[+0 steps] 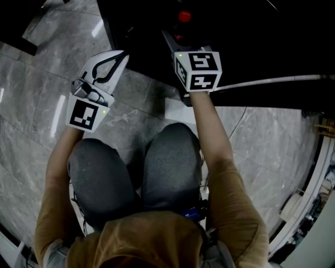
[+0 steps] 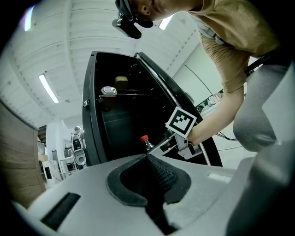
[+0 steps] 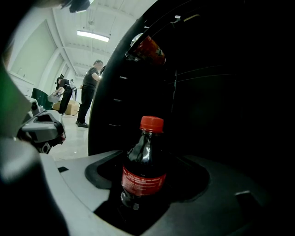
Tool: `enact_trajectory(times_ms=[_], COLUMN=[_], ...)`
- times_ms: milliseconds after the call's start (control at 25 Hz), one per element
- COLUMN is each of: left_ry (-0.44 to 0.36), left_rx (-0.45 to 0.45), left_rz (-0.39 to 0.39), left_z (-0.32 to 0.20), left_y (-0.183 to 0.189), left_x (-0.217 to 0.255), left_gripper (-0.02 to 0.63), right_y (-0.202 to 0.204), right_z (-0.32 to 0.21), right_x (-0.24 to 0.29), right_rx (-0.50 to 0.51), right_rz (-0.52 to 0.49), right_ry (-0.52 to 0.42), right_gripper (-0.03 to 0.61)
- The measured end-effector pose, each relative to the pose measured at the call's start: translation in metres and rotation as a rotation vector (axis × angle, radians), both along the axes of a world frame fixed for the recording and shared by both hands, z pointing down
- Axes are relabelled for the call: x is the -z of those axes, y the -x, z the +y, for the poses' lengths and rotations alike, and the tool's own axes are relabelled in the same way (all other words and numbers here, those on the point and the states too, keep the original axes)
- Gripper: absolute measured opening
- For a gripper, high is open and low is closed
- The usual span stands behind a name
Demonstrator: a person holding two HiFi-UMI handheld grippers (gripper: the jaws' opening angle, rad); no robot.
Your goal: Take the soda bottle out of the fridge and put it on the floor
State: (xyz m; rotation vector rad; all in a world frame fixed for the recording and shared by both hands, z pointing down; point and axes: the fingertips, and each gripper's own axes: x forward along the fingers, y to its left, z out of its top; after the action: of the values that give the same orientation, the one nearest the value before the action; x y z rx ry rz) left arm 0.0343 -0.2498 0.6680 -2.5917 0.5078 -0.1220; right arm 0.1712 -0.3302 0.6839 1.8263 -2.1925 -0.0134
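Note:
A dark soda bottle [image 3: 144, 168] with a red cap and red label stands upright between the jaws of my right gripper [image 3: 143, 196], which is shut on it. It is just inside the open black fridge [image 3: 216, 92]. In the head view the red cap [image 1: 184, 15] shows beyond the right gripper [image 1: 178, 34] in the dark fridge mouth. From the left gripper view the cap [image 2: 144, 138] and the right gripper's marker cube [image 2: 185, 122] sit at the fridge opening [image 2: 92, 115]. My left gripper [image 2: 148, 159] is shut on nothing and hangs over the floor left of the fridge [image 1: 116, 58].
Grey marble floor [image 1: 42, 104] lies left of and below the fridge. The person's knees [image 1: 172, 157] are close under both grippers. A lidded cup [image 2: 109, 91] stands on an upper fridge shelf, and a red-labelled bottle [image 3: 148, 48] sits higher up. People [image 3: 90, 92] stand far behind.

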Motion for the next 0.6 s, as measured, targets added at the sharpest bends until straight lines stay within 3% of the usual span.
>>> enact_trajectory(times_ms=[600], left_ry=[-0.02], left_rx=[0.023], left_rz=[-0.009], left_z=[0.0], left_y=[0.002], left_x=[0.0], left_gripper=[-0.005], right_y=[0.036], right_z=[0.035], right_x=[0.032], right_rx=[0.128], right_rz=[0.013], right_ry=[-0.078], right_gripper=[0.299])
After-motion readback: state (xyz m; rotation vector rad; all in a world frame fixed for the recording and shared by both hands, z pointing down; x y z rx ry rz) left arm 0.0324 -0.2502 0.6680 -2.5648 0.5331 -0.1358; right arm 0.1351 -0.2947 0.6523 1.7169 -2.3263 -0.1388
